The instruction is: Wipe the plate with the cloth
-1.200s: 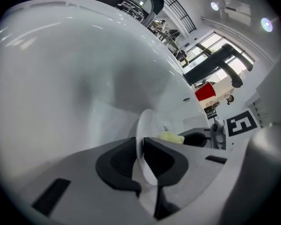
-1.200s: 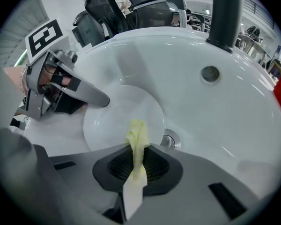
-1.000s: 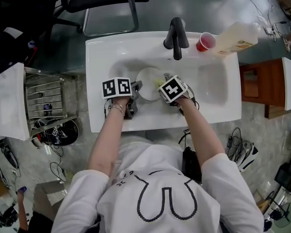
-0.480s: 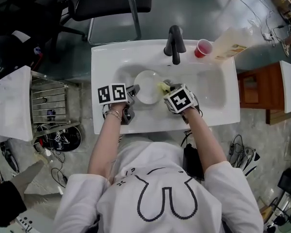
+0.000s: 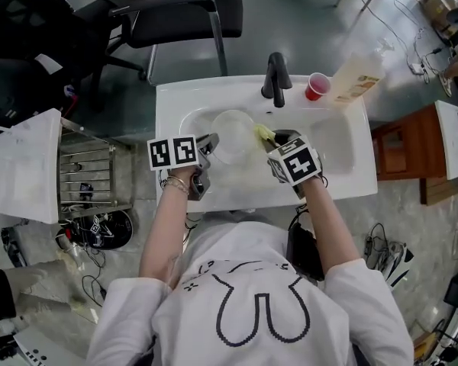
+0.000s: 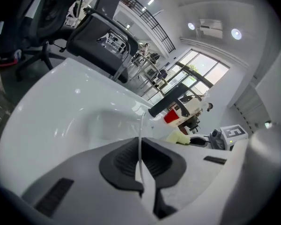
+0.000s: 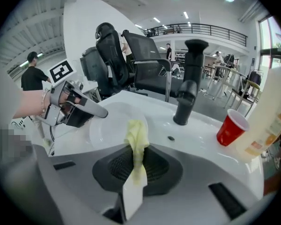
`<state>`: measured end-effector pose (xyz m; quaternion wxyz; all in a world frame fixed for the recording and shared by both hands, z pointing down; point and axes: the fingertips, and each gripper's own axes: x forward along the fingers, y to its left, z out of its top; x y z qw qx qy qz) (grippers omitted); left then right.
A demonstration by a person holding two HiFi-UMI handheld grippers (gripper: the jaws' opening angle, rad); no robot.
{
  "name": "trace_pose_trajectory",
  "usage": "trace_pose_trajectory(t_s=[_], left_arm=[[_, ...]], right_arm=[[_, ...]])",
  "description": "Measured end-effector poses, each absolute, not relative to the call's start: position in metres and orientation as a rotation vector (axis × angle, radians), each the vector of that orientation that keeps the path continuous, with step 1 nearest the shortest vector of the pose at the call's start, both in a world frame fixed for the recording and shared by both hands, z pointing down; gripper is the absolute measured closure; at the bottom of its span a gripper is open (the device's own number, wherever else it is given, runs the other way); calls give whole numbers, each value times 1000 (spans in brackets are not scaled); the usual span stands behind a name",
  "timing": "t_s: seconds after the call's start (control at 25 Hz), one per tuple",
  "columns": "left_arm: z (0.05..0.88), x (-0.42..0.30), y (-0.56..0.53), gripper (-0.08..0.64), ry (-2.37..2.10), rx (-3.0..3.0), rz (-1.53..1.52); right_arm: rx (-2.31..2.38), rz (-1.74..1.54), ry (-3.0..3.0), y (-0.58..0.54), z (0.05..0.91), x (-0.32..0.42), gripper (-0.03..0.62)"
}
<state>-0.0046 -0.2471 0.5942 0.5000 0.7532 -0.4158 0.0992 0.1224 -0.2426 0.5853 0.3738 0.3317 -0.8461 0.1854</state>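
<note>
Two grippers over the sink [image 5: 349,166]

Head view: plate [image 5: 233,134] sits over the basin, just near of the faucet [image 5: 273,78]. Left gripper [image 5: 211,142] is at the plate's left rim. Right gripper [image 5: 273,139] is at its right side, with the yellow cloth [image 5: 261,133] sticking out of its tip against or just beside the plate's right edge, can't tell which

Left gripper view: jaws pressed together on the plate [image 6: 140,130], which shows edge-on as a thin white line running away between the dark pads [image 6: 117,161]. Cloth is farther off to the right, near the red cup [image 6: 171,116]

Right gripper view: jaws pinching the cloth [image 7: 136,137], a bunched strip standing up between them. Plate lies just behind the cloth tip, far-left of it, and the left gripper clamps its left rim. Red cup and bottle [image 7: 271,111] are well right
</note>
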Motion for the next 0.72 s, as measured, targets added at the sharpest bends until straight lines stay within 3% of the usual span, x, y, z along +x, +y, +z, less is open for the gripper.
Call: trace_pose_trajectory(t_s=[0.72], left_arm=[[459,-39,-267,542,-1042,2108,205]], right_arm=[[1078,244,-2349,-253,426,80,541]])
